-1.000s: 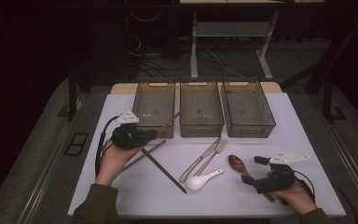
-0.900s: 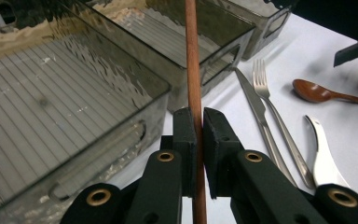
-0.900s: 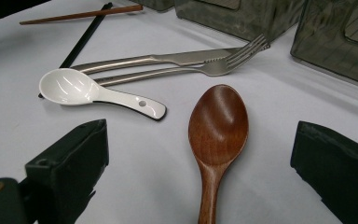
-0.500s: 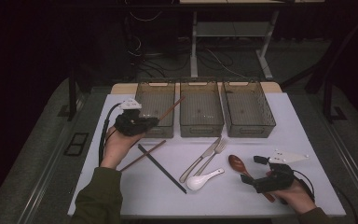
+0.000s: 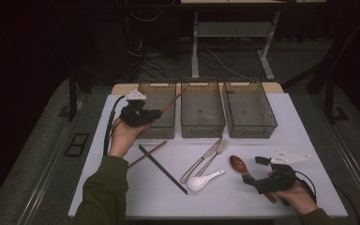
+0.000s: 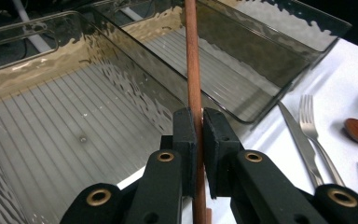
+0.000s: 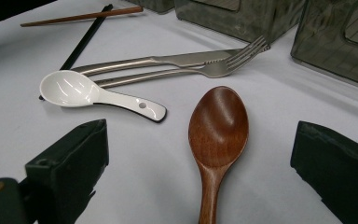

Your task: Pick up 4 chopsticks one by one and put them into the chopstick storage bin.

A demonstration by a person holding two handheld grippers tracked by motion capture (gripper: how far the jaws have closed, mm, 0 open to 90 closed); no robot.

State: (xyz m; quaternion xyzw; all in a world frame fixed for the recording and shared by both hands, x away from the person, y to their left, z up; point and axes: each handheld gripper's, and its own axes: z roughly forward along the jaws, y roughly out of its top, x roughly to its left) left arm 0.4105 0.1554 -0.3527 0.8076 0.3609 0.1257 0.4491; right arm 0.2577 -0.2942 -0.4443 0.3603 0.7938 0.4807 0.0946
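My left gripper [image 5: 155, 114] has its fingers [image 6: 185, 135] clamped narrow on a slim reddish-brown wooden chopstick [image 6: 192, 60], pads pressing both sides of the shaft. The stick runs forward past the fingertips, tilted up, over the leftmost smoky transparent plastic bin [image 5: 161, 123]; in the high view its far end reaches toward the top right corner of that bin. Whether the stick touches the bin's rim I cannot tell.

My right gripper [image 7: 200, 158] rests low at the near right of the white counter [image 5: 309, 140], fingers [image 7: 70, 163] spread wide and holding nothing. A dark brown wooden spoon [image 7: 218, 128] lies on the counter between them, bowl facing up, touched by neither finger.

A second brown chopstick [image 5: 147, 154] and a black chopstick [image 5: 163, 169] lie crossed near the left bin. A steel knife [image 7: 168, 60], a steel fork [image 7: 205, 70] and a white ceramic soup spoon [image 7: 93, 95] lie mid-counter.
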